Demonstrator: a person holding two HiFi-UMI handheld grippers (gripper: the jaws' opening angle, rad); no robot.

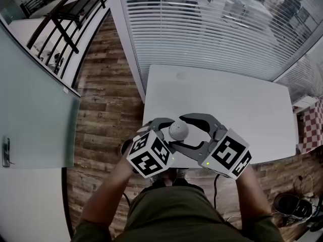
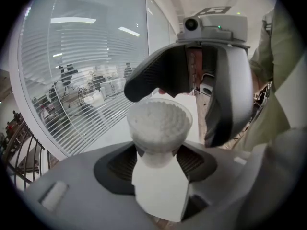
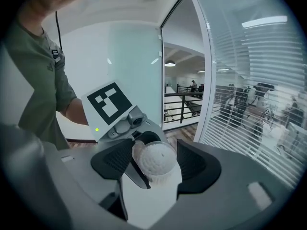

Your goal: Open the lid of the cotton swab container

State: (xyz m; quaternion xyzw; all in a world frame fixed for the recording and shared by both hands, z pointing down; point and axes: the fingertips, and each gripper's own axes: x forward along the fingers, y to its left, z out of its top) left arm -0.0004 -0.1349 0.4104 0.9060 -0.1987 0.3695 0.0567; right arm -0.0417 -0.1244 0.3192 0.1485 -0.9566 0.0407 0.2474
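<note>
Step in hand: lid release, seemingly finished. Shows container (image 2: 159, 122) pinched low in left gripper (image 2: 156, 166), held upright over near part of table (image 1: 237, 100). Shows right gripper (image 3: 154, 169) spread wide to either side of the top, pads pressing nothing. Looks open already (swab tips bare, clear lid (image 3: 138, 153) apparently tipped back). Calls next for drawing right gripper clear without knocking lid shut, then setting container down.

Beyond the cotton swab container (image 1: 178, 130) (hemmed in by the left gripper (image 2: 158, 163) and right gripper (image 3: 156, 164)) the white surface (image 1: 227, 95) lies open up to the blinds (image 1: 202, 24).
</note>
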